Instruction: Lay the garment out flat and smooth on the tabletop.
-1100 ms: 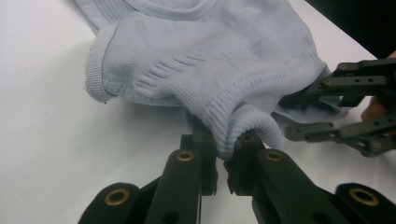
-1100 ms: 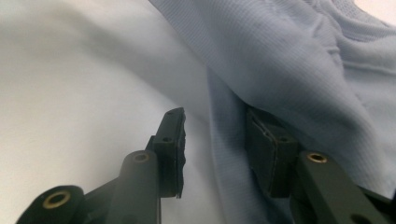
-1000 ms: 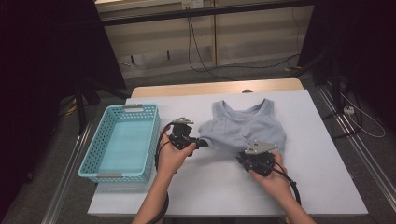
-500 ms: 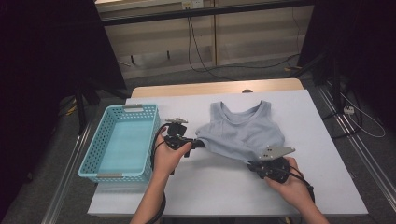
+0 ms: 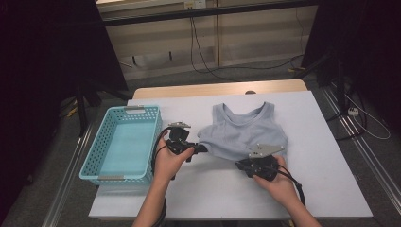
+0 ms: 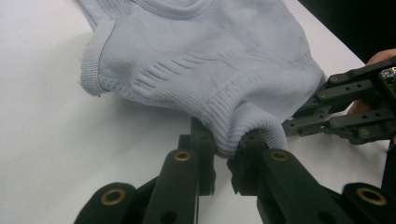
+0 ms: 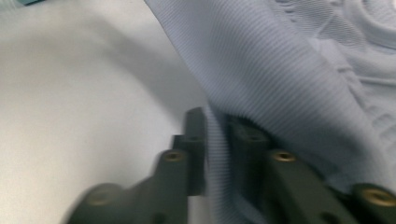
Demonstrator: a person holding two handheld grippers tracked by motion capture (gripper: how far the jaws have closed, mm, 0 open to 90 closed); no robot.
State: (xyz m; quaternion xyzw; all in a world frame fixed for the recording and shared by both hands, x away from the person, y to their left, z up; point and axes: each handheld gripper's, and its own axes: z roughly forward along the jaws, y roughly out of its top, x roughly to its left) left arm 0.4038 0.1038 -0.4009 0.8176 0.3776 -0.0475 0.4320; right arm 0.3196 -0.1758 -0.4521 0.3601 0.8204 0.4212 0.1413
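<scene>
A pale blue-grey ribbed tank top (image 5: 246, 127) lies on the white table (image 5: 213, 194), neck toward the far side. My left gripper (image 5: 202, 148) holds its lower left corner. In the left gripper view the rolled hem (image 6: 252, 126) is pinched between the jaws of that gripper (image 6: 226, 149). My right gripper (image 5: 239, 164) is at the lower right hem. In the right gripper view a fold of the cloth (image 7: 289, 70) runs down between the jaws of that gripper (image 7: 217, 126). Both grippers' jaws have just been opening a little, with the fabric still clamped. The right gripper's linkage (image 6: 345, 107) shows beyond the cloth.
A light blue plastic basket (image 5: 94, 156) stands on the table's left side, close to my left hand. Cables trail from both grippers toward the near edge. Bare white tabletop lies in front of the tank top and to its right.
My right hand swung out to the right with the hem, then came back left to about where it was. The left hand stayed put.
</scene>
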